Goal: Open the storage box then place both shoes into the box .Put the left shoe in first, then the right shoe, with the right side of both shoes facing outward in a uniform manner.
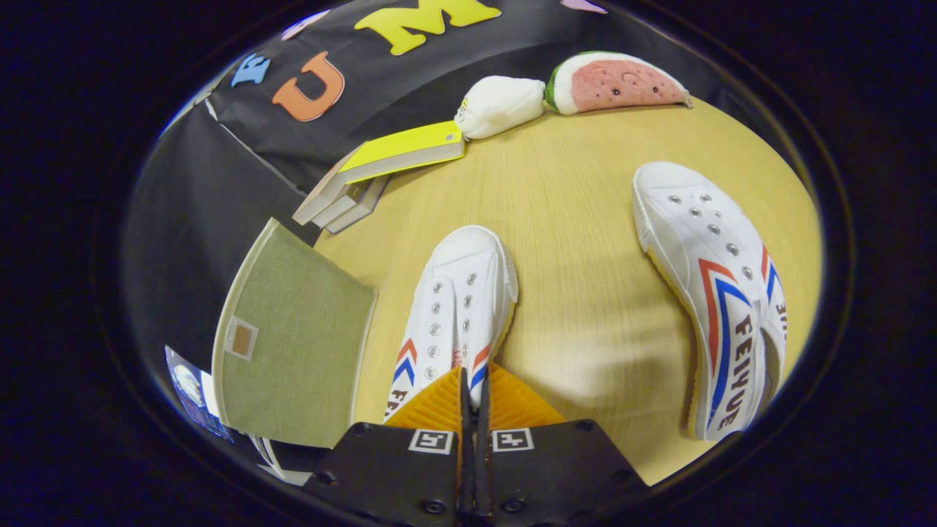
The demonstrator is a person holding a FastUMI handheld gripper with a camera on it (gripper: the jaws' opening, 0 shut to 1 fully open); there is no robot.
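Two white canvas shoes with red and blue stripes lie on the wooden table (585,219), toes pointing away from me. The nearer shoe (457,300) lies straight ahead, its heel end running in between my fingers. My gripper (476,391) is shut on that heel edge, with only a thin strip of the shoe showing between the fingers. The other shoe (703,278) lies apart to the right, tipped onto its side. The green fabric storage box (293,351) stands to the left of the held shoe, a flat panel with a small tag facing me; its inside is hidden.
A stack of books (381,172) with a yellow cover lies beyond the box. A white plush toy (501,106) and a watermelon-slice plush (618,82) rest at the table's far edge. Bare table lies between the two shoes.
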